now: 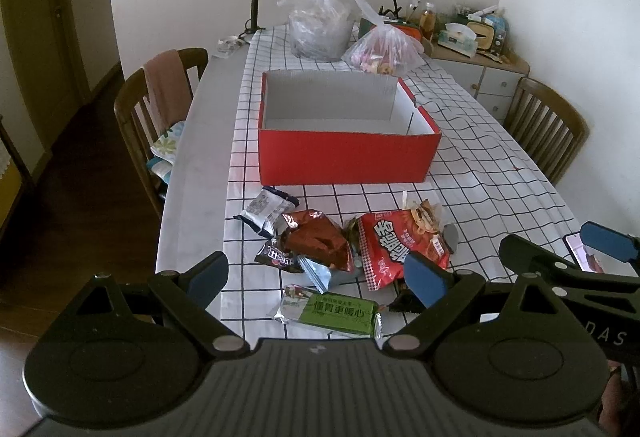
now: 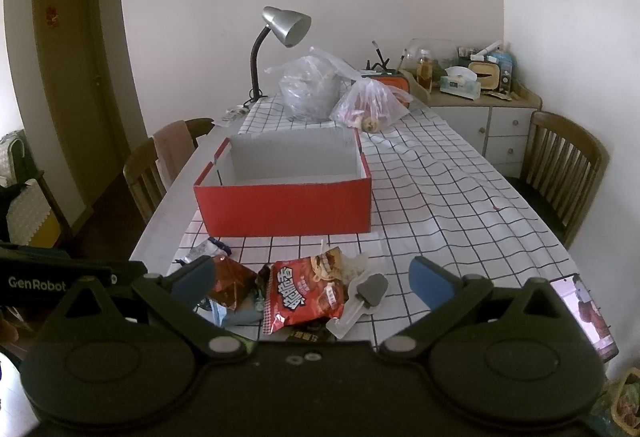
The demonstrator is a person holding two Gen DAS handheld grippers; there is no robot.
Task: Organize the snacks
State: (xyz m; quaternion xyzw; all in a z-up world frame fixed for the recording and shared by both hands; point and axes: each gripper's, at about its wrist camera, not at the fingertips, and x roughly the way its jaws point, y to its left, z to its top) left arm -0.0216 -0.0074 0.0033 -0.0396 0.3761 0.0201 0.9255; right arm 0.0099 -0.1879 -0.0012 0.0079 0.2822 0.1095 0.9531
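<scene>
snacks (image 1: pixel 332 257) lie heaped on the checked cloth (image 1: pixel 500 173) at the near end of the worktop (image 1: pixel 200 141), just in front of the red box (image 1: pixel 348 157), whose open inside shows only white walls. a green bar (image 1: pixel 340 313) sits nearest me, a red bag (image 2: pixel 306 293) at the heap's right. my left tongs (image 1: pixel 316 277) and right tongs (image 2: pixel 312 283) both gape wide above the heap, gripping nothing. a phone (image 2: pixel 588 313) lies at the right edge.
</scene>
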